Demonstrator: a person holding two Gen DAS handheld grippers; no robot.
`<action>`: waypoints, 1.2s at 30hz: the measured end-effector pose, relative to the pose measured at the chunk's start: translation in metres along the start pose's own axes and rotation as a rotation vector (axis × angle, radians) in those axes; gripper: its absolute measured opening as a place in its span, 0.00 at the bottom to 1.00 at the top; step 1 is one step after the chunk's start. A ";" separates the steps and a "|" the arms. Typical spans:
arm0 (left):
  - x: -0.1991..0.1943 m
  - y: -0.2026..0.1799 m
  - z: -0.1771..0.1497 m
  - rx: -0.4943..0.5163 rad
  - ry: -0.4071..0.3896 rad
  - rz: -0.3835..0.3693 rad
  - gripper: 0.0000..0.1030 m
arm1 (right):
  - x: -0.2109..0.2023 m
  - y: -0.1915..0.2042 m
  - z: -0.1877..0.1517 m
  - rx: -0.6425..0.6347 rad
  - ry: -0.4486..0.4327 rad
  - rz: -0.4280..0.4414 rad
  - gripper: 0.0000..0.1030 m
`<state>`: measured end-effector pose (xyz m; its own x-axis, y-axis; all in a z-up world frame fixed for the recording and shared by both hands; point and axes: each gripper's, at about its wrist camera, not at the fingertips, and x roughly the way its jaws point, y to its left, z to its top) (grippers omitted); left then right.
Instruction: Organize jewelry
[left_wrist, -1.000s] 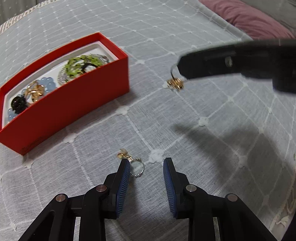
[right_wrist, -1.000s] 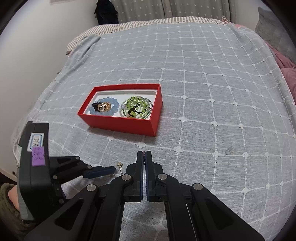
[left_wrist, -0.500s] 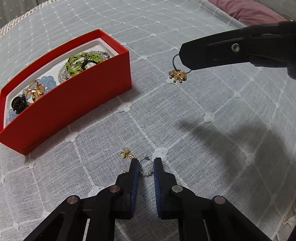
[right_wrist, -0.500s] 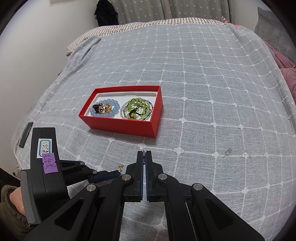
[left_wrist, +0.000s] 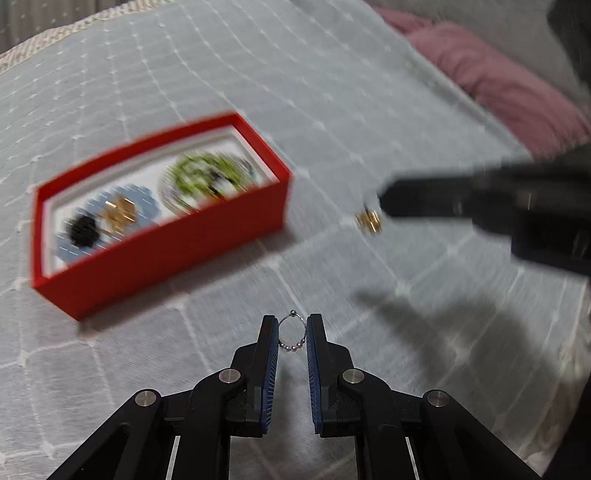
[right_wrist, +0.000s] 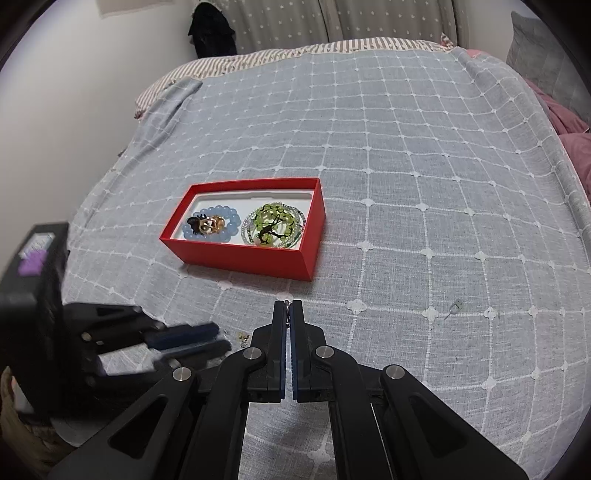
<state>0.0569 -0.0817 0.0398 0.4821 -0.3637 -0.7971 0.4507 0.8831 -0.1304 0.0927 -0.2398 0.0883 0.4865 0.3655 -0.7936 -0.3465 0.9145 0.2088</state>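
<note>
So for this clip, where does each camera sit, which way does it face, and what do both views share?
Left wrist: sits on the left gripper, looking along its fingers low over the bedspread at the red box; a silver bead ring is between its pads, and the right gripper enters holding a gold ring.
Right wrist: sits on the right gripper, higher, facing the bed's far end; its jaws are closed, and the left gripper shows lower left.
Shared: the red box, the bedspread and both grippers.

Both wrist views overlook red box (left_wrist: 159, 225), bedspread (right_wrist: 406, 184).
</note>
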 end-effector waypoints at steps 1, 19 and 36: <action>-0.004 0.006 0.003 -0.018 -0.014 -0.001 0.10 | 0.001 0.000 0.001 0.004 -0.001 0.009 0.01; -0.013 0.090 0.048 -0.268 -0.146 -0.051 0.10 | 0.027 0.001 0.048 0.067 -0.082 0.107 0.01; 0.018 0.100 0.057 -0.314 -0.118 -0.050 0.10 | 0.066 0.003 0.065 0.060 -0.050 0.053 0.03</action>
<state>0.1533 -0.0169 0.0462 0.5568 -0.4246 -0.7139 0.2318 0.9048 -0.3573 0.1763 -0.2014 0.0740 0.5085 0.4206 -0.7513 -0.3249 0.9018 0.2849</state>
